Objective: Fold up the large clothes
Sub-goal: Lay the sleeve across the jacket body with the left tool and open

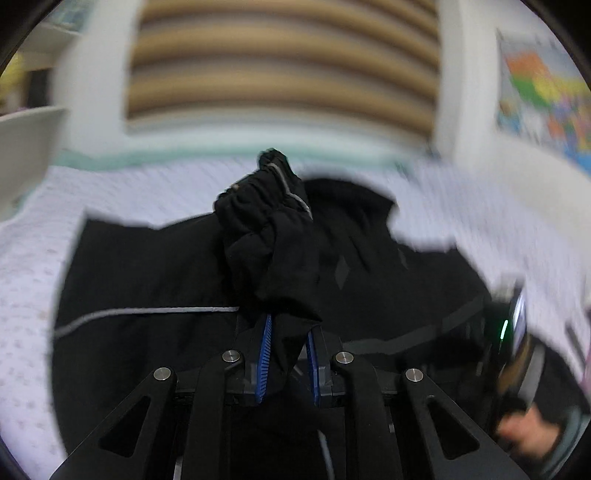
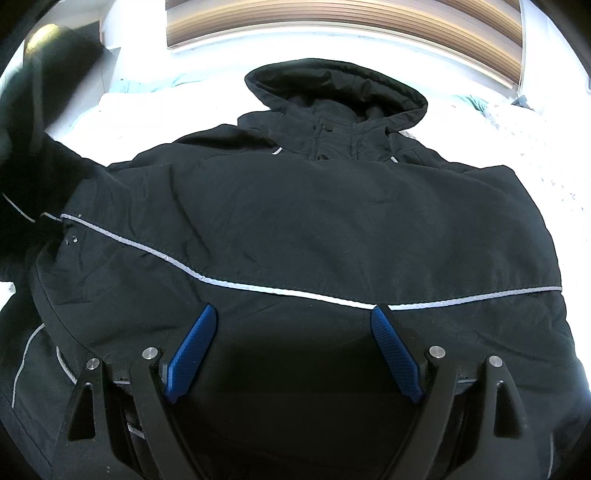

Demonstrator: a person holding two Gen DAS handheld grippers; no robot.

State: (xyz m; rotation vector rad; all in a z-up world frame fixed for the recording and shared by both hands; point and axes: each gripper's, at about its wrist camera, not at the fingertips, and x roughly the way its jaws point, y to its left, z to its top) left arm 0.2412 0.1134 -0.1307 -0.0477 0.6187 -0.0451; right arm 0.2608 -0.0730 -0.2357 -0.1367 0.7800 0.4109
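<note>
Two wrist views of a black hooded jacket (image 2: 295, 206) lying spread on a bed (image 2: 554, 155) covered with a pale, small-patterned bedspread. In the right wrist view the jacket lies flat with its front up, hood (image 2: 332, 88) at the far end toward a window blind (image 2: 343, 26), snap buttons (image 2: 325, 126) running down the neck placket, and a grey reflective stripe (image 2: 236, 284) crossing the chest from side to side.

Right tongs (image 2: 295, 325): blue-padded fingers (image 2: 192, 350) spread wide over the lower part of the jacket, with nothing pinched between them (the cloth below is in their shadow, so contact cannot be told).

Left tongs (image 1: 288, 332): pressed together on the jacket's sleeve (image 1: 269, 236), whose gathered cuff (image 1: 258, 192) stands bunched up beyond the fingertips, lifted clear of the jacket body beneath. This view is blurred. The same stripe shows at left (image 1: 147, 312), and the jacket fills the middle ground on the bedspread.

At the right edge of the left wrist view, the other hand-held gripper body with a green light (image 1: 504, 328) and a person's hand (image 1: 528, 430) gripping its handle. A colourful poster (image 1: 546, 96) hangs on the wall at upper right.
</note>
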